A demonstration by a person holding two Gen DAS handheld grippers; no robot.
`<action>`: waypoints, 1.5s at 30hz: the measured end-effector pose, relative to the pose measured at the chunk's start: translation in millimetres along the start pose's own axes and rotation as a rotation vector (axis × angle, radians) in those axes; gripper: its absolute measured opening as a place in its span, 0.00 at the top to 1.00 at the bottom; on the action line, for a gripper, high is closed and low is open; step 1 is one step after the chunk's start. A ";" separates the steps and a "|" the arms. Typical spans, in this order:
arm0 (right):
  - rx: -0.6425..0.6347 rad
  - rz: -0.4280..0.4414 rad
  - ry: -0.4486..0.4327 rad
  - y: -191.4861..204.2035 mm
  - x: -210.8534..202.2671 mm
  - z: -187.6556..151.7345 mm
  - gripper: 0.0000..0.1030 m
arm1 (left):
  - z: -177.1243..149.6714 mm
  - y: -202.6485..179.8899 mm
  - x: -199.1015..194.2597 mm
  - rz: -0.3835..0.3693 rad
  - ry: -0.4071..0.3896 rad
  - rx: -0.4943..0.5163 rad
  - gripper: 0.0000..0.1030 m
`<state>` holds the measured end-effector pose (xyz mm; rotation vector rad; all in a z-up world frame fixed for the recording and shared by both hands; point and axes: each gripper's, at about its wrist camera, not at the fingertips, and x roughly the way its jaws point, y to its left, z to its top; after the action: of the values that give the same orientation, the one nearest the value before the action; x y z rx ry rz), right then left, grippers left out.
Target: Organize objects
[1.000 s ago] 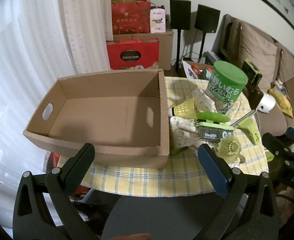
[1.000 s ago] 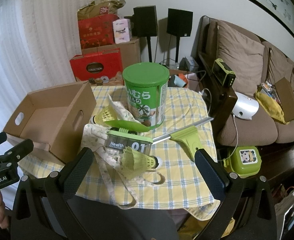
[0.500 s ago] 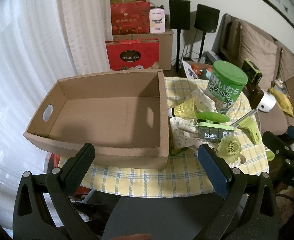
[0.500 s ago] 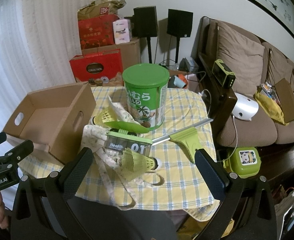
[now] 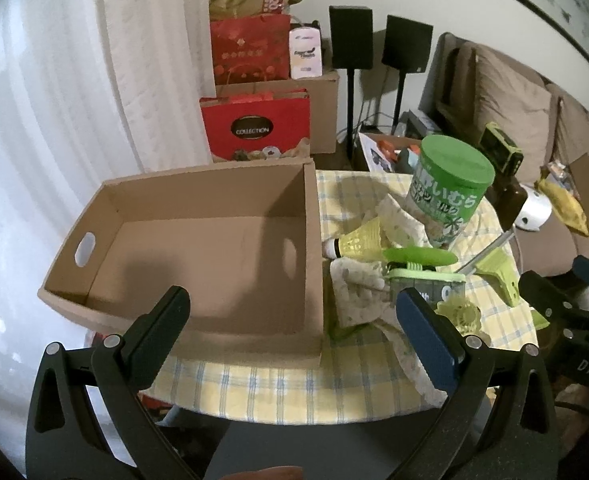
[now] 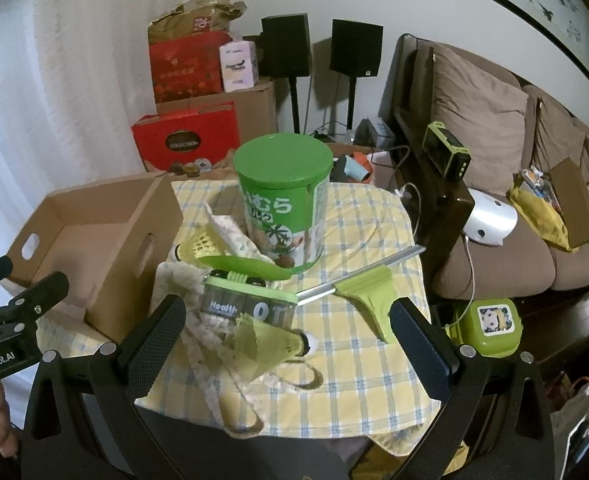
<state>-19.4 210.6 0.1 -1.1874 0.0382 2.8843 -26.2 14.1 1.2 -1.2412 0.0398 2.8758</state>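
An empty cardboard box (image 5: pixel 198 240) (image 6: pixel 94 236) sits on the left of a table with a yellow checked cloth (image 6: pixel 354 364). Right of it lies a pile: a green-lidded can (image 6: pixel 284 204) (image 5: pixel 448 188), two yellow shuttlecocks (image 6: pixel 270 344) (image 6: pixel 202 246), a clear green-lidded "Health" container (image 6: pixel 248 306) (image 5: pixel 426 286), a green squeegee (image 6: pixel 368 294), a green scoop (image 6: pixel 242 264) and a patterned cloth bag (image 6: pixel 174 280). My left gripper (image 5: pixel 294 320) is open and empty over the box's near edge. My right gripper (image 6: pixel 290 332) is open and empty, just before the near shuttlecock.
Red gift bags (image 5: pixel 254 128) and cardboard cartons (image 6: pixel 262 100) stand behind the table with two black speakers (image 6: pixel 356 46). A brown sofa (image 6: pixel 494 184) with clutter is at the right. A green lunchbox (image 6: pixel 490 326) lies on the floor by the table. White curtains hang at left.
My left gripper has moved a little forward and down toward the box. My right gripper has edged closer to the pile. Nothing was grasped.
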 end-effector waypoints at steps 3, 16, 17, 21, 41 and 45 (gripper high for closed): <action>0.002 -0.004 -0.001 -0.7 5.6 0.3 0.00 | 5.3 -3.0 6.3 -0.003 -0.004 0.004 0.00; 0.009 -0.029 -0.003 -13.4 40.1 15.6 0.00 | 32.5 -25.6 37.9 -0.026 0.005 0.022 0.00; 0.008 -0.033 -0.001 -14.1 43.3 16.9 0.00 | 34.6 -28.8 40.8 -0.027 0.005 0.025 0.00; 0.003 -0.045 0.007 -17.2 54.8 21.4 0.00 | 41.9 -35.9 53.7 -0.042 0.007 0.030 0.00; -0.040 0.025 -0.024 -27.8 111.5 43.9 0.00 | 77.6 -63.7 114.9 -0.220 0.035 0.014 0.00; -0.078 0.050 -0.038 -25.8 121.7 45.9 0.00 | 83.3 -71.3 125.6 -0.244 0.052 0.028 0.00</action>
<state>-137.3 239.2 -53.3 -1.1590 -0.0467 2.9773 -171.6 87.4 -34.4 -1.2212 -0.0654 2.6277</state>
